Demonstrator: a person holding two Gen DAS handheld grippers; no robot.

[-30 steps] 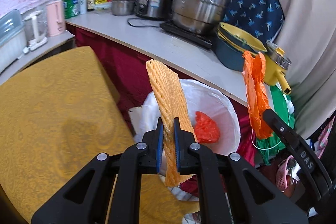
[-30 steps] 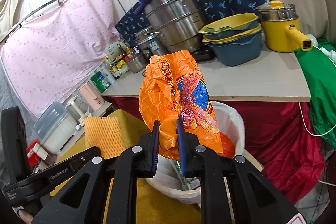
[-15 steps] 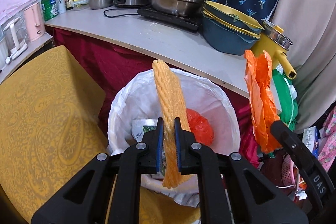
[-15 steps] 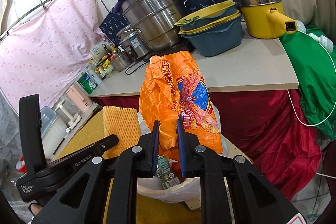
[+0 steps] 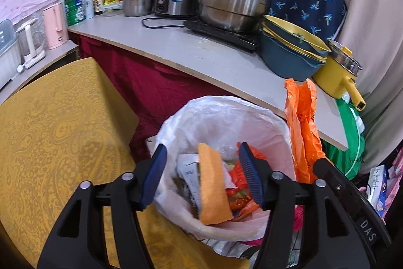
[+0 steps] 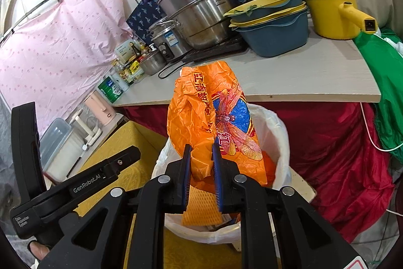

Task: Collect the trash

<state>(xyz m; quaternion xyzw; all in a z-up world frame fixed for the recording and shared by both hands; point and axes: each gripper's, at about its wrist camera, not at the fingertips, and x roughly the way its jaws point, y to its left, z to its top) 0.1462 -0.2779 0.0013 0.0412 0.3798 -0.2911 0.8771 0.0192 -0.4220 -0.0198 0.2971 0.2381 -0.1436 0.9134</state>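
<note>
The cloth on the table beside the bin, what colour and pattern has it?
The cloth is mustard yellow with a paisley pattern; the left wrist view shows it best.

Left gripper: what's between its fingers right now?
The left wrist view shows the orange foam net between the opening left gripper fingers, touching neither pad, over the white-lined trash bin.

Orange foam net (image 5: 214, 185), white-lined bin (image 5: 226, 112), orange dragonfly-print bag (image 6: 216, 115), yellow paisley tablecloth (image 5: 63, 130), maroon drape (image 5: 156, 87).
</note>
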